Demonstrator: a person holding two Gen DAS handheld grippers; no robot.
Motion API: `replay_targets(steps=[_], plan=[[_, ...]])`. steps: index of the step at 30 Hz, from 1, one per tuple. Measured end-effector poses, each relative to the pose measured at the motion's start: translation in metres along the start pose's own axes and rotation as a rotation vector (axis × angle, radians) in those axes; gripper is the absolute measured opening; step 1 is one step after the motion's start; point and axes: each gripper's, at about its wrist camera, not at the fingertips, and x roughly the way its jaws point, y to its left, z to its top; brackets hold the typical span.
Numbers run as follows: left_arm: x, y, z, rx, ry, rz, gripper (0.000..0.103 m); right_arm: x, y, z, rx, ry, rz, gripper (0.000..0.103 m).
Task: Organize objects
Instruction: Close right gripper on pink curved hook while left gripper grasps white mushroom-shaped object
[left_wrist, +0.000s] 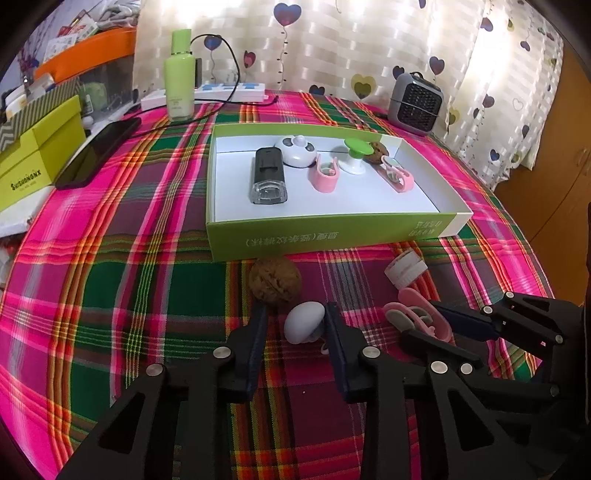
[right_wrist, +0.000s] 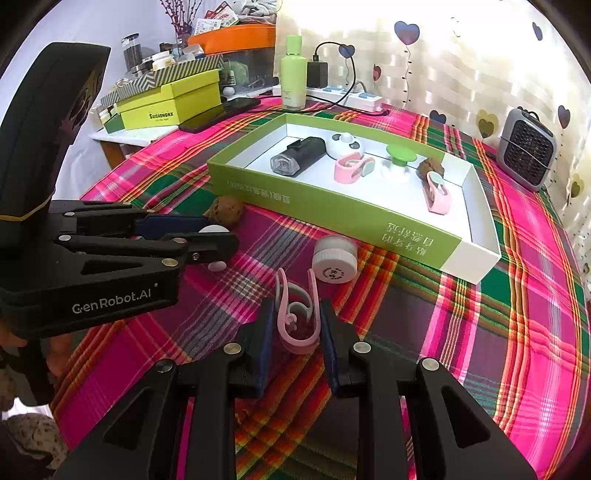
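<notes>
- On the bright checked cloth, near the front, the left gripper has a small white round thing between its two black fingers. The right finger touches it, but there is a gap on the left side, so I cannot tell if it is squeezed.
- The bottom of that white thing is hidden behind the fingers.
- The right gripper is clamped on a pink clip. The clip is smooth, bent like a U, and has a grey curl inside.
- A bumpy brown walnut sits just past the left gripper, close to the green box.
- A white ribbed cap lies on its side between the pink clip and the box.
- Inside the box, on its white floor, are a black see-through-tipped thing, a white paw-shaped thing, a green-topped knob, two more pink clips and another walnut, half hidden behind the knob.
- The words on the box are upside down and hard to read.
- Far back stand a tall green bottle and a small grey heater.
</notes>
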Motion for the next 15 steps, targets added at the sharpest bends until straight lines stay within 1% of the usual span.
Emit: replay_targets(steps=[5,15], plan=[[-0.0008,-0.0023,-0.0011,0.005,-0.001,-0.010,0.021,-0.0005,-0.0002,-0.0002,0.001,-0.001,0.001,0.024],[-0.0025,-0.0062,-0.0016,0.021,-0.006,-0.002,0.020,-0.0035,-0.0008,-0.0018,0.015,-0.013,-0.005,0.024]])
